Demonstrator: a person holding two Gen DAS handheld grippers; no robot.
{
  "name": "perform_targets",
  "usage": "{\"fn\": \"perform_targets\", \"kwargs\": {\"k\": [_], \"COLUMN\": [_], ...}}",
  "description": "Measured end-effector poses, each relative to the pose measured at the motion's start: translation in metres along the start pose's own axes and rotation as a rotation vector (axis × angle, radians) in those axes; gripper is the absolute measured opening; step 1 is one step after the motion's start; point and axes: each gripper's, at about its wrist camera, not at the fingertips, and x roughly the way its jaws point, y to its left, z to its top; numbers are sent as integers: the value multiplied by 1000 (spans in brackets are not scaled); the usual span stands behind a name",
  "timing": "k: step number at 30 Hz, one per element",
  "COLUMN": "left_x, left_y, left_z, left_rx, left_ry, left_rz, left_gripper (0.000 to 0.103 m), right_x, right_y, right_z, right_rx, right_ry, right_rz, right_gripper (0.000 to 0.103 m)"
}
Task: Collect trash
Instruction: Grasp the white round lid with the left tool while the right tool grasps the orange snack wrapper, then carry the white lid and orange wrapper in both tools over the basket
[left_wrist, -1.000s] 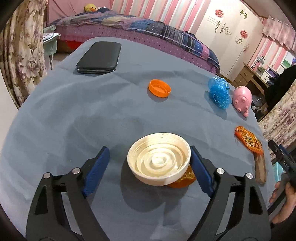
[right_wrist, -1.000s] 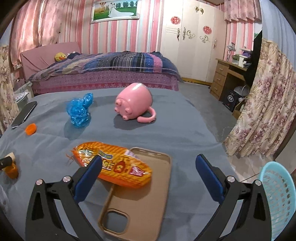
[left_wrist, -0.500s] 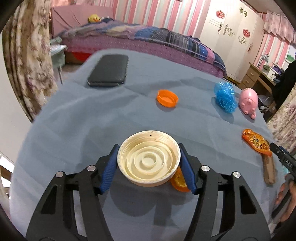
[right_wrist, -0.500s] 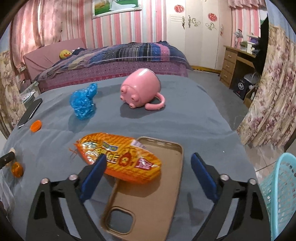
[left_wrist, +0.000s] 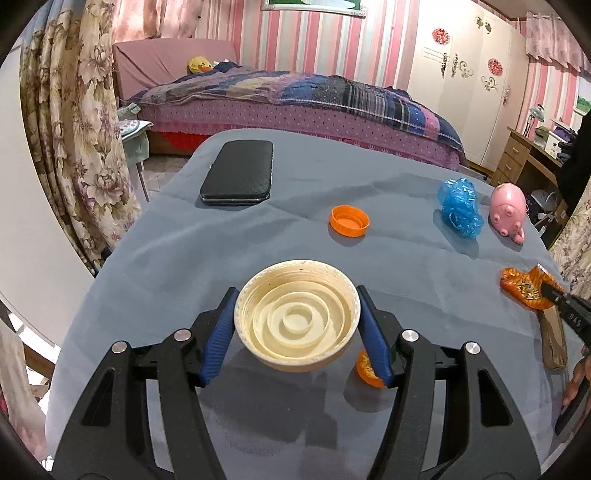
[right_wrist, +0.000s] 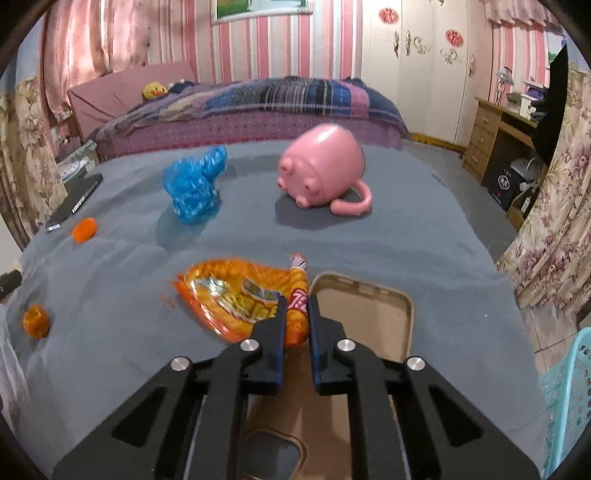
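Note:
My left gripper (left_wrist: 297, 332) is shut on a cream plastic lid (left_wrist: 296, 325) and holds it just above the blue-grey table cloth (left_wrist: 184, 258). A small orange wrapper (left_wrist: 365, 369) lies under its right finger. My right gripper (right_wrist: 295, 314) is shut on the orange snack wrapper (right_wrist: 236, 295), pinching its right end beside a tan phone case (right_wrist: 365, 310). The wrapper also shows in the left wrist view (left_wrist: 524, 288). An orange cap (left_wrist: 349, 220) and a crumpled blue bag (left_wrist: 458, 206) lie farther back.
A black wallet case (left_wrist: 238, 173) lies at the far left of the table. A pink pig mug (right_wrist: 321, 170) lies on its side at the back right. A turquoise basket (right_wrist: 569, 398) stands on the floor at the right. A bed is beyond the table.
My left gripper closed on the cream lid and lifted it a little. My right gripper moved forward and shut on the orange snack wrapper, crumpling its end.

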Motion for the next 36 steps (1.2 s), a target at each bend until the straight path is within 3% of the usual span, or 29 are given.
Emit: {"fn": "perform_targets", "kwargs": {"k": [18, 24, 36], "left_x": [-20, -38, -74], "left_y": [-9, -25, -83], "left_z": [-1, 7, 17], "left_rx": [29, 58, 129], "left_ry": [-39, -73, -128], "left_rz": [33, 36, -30], "left_gripper": [61, 61, 61], "right_x": [-37, -59, -119], "right_y": [11, 4, -32], "right_z": [10, 17, 28], "right_rx": [-46, -54, -98], "right_ry": [-112, -138, -202], "right_rz": [61, 71, 10], "right_gripper": [8, 8, 8]}}
